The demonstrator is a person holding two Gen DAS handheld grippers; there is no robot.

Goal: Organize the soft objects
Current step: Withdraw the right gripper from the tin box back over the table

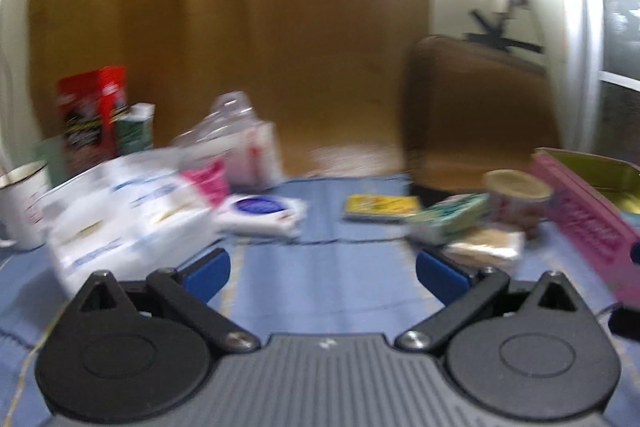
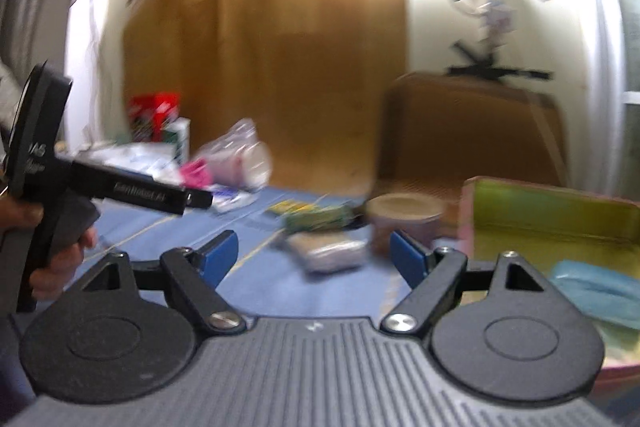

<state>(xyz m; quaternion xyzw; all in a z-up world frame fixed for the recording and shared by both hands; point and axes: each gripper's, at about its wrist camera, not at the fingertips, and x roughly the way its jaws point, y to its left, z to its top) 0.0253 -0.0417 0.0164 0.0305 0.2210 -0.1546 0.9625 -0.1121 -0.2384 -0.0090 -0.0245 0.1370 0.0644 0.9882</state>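
Soft packets lie scattered over the desk's blue cloth. The largest thing on it is the open pink box with a yellow-green inside, at the right edge; a pale blue soft bundle lies in it. On the left, a big white plastic pack with blue print sits just ahead of the left gripper, whose jaws stand wide apart with nothing between them. Behind that pack stands a crinkled clear bag of white and pink material, and beside it a flat white wipes pack with a round blue label. A white enamel mug sits at the far left, near a red carton. Toward the right, a green and white packet touches a small beige packet in clear wrap, next to a round tub with a tan lid. A flat yellow packet lies apart, mid-cloth. The right gripper hovers with jaws wide open, empty, the beige packet just ahead. Blur hides the labels.
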